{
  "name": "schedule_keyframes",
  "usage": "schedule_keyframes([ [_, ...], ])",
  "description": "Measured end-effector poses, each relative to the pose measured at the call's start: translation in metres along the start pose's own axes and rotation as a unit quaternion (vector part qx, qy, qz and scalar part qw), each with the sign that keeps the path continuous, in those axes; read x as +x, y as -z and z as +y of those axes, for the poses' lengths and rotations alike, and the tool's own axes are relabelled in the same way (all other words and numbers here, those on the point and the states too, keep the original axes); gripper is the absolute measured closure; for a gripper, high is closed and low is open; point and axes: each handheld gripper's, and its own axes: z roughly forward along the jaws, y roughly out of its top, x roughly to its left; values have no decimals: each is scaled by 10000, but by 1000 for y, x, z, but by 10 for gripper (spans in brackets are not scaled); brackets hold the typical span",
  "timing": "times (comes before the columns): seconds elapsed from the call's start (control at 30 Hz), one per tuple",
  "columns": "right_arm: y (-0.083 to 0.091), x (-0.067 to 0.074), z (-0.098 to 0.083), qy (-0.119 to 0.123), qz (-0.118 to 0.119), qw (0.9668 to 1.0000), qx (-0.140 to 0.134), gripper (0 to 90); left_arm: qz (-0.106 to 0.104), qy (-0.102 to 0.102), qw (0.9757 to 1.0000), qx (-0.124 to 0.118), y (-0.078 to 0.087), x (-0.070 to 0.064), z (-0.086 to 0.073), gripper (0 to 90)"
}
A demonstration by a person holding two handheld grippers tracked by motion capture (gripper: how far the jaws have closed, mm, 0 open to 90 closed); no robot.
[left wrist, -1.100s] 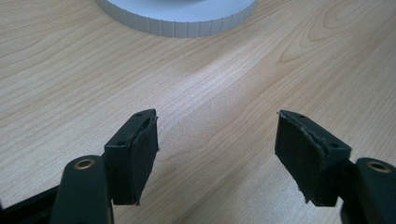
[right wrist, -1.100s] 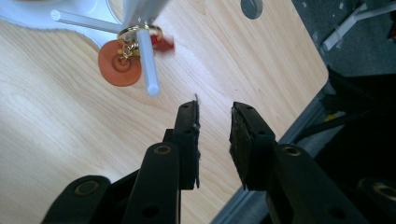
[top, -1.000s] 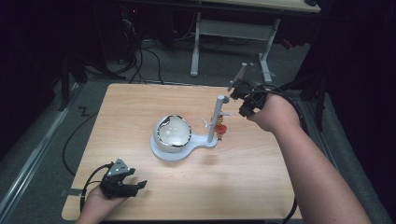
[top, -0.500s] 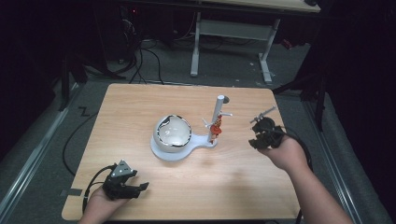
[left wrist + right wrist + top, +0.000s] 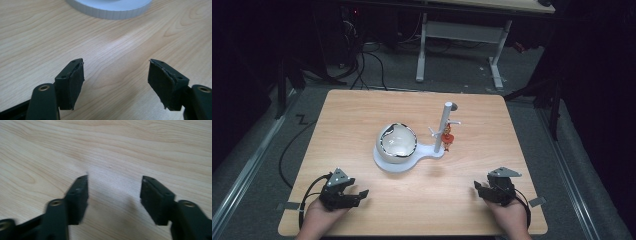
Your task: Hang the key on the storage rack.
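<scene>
near edge of a light wooden table [image 5: 362, 115], seen from above: left gripper [image 5: 354, 194] at the near left corner and right gripper [image 5: 480, 189] at the near right corner, each in a hand, both low over bare wood, well apart from one another. jaws of the left gripper [image 5: 116, 82] spread wide, nothing between them but wood grain; curved white edge of the stand's base [image 5: 110, 10] just ahead at the top of the left gripper view. jaws of the right gripper [image 5: 113, 195] likewise parted and empty, over plain tabletop, slightly blurred. farther in, at mid-table, between and beyond both grippers: white stand [image 5: 412, 159] carrying a round white bowl-like cup with a dark rim [image 5: 397, 141] on its left lobe and an upright white post [image 5: 444, 125] with short pegs on its right lobe. small red-orange object [image 5: 447, 139] hanging beside the post, too small to name. stand well clear of either tool, nearer the left one. beyond the table, grey floor with black cables [image 5: 362, 60] and the white legs of another table [image 5: 457, 50] in shadow.
</scene>
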Motion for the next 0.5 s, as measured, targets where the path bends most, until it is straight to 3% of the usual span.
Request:
schedule_keyframes([
  [0.07,0,2,-3,86,-59,9998,-194,384,-17,177,9998,12,2,1,-1,296],
  [0.23,-8,2,-4,211,-103,9995,-212,311,79,112,9999,-79,2,-3,2,293],
  [0.33,-9,-1,-7,136,-54,9997,-202,301,93,46,9999,-118,0,-5,5,292],
  [0.5,-3,-2,-14,109,-185,9995,-232,293,-21,-128,9990,-428,-1,-5,13,288],
])
